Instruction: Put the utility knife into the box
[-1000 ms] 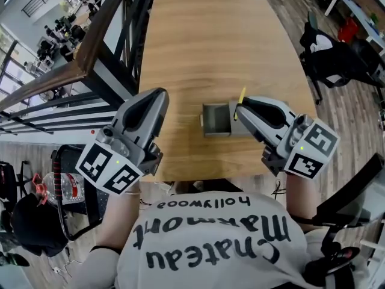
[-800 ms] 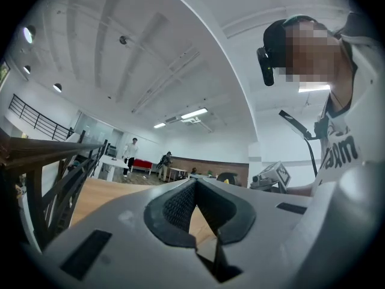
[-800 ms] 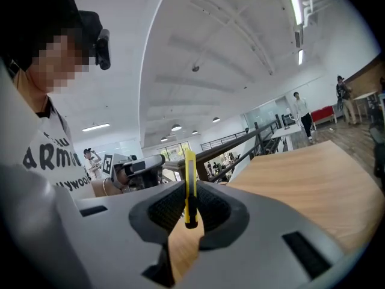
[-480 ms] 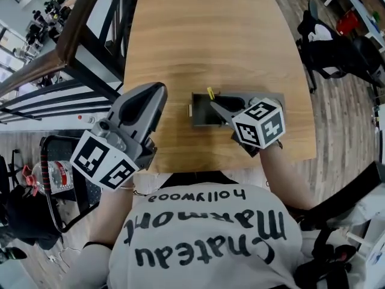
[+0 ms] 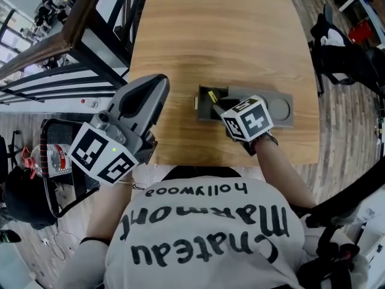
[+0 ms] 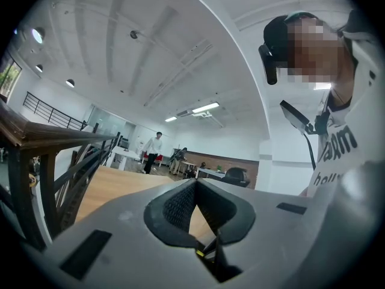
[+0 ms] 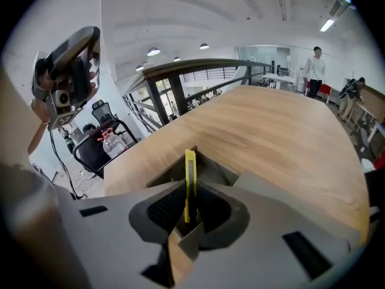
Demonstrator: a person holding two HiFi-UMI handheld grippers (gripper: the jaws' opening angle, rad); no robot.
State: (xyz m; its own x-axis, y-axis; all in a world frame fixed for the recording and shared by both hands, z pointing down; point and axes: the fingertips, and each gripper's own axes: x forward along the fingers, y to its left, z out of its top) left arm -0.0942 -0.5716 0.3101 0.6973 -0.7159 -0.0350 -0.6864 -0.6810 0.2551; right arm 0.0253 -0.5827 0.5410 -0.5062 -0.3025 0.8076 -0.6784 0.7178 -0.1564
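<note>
left gripper: held off the table's near left corner, not touching anything; own view shows pads pressed together at the tips, nothing between them
right gripper: reaches in over the box from the near side, marker cube up; own view shows pads pinching the utility knife
utility knife: yellow, slim; clamped on edge between the right pads, front end sticking out past the tips; sits over the box's left square compartment; cannot tell if it touches the compartment floor
box: grey, low, oblong; lies on the table near its front edge, long side across; square compartment at left, round recess at right; in the right gripper view only the left compartment's walls show, just ahead of the jaws
table: light wood, bare apart from the box; runs away from the person
railing: dark, runs along the table's left side
</note>
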